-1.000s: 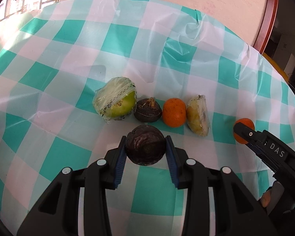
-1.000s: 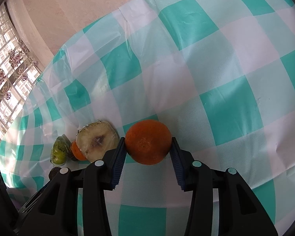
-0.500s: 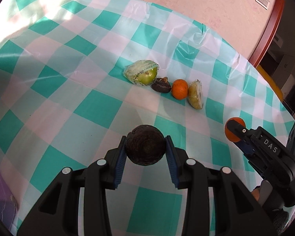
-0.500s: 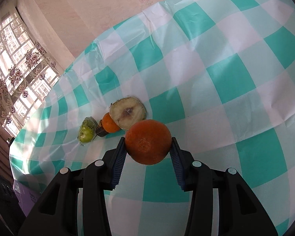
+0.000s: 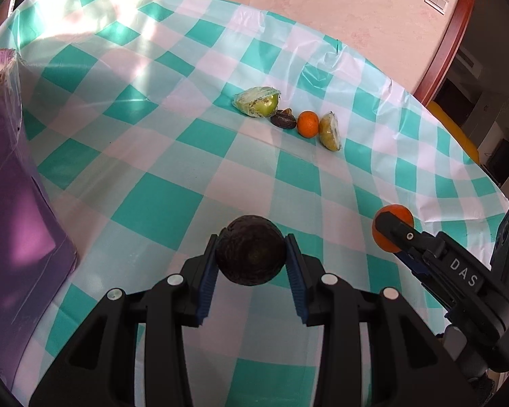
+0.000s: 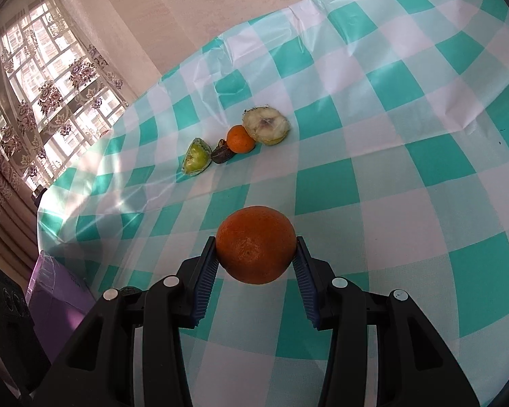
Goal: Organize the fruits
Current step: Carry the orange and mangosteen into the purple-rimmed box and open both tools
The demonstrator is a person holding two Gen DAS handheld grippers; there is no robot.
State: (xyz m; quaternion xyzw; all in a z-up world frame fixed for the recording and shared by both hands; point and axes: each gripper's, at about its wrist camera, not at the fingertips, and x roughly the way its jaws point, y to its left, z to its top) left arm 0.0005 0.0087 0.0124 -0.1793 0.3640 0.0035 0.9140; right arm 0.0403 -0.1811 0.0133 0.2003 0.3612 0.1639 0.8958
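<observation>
**Two fruits in hand, carried clear of the row**

The purple box stands at the left table edge. The left gripper pinches a dark round fruit; the right gripper pinches an orange. Four fruits sit in a far row. Likely next: set both down, perhaps in the box, jaws spreading only once each rests.

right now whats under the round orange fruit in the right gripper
Below the round orange fruit, clamped in the right gripper, only the teal and white checked tablecloth shows, no container. The patch directly beneath the fruit and the gripper body is hidden.
</observation>
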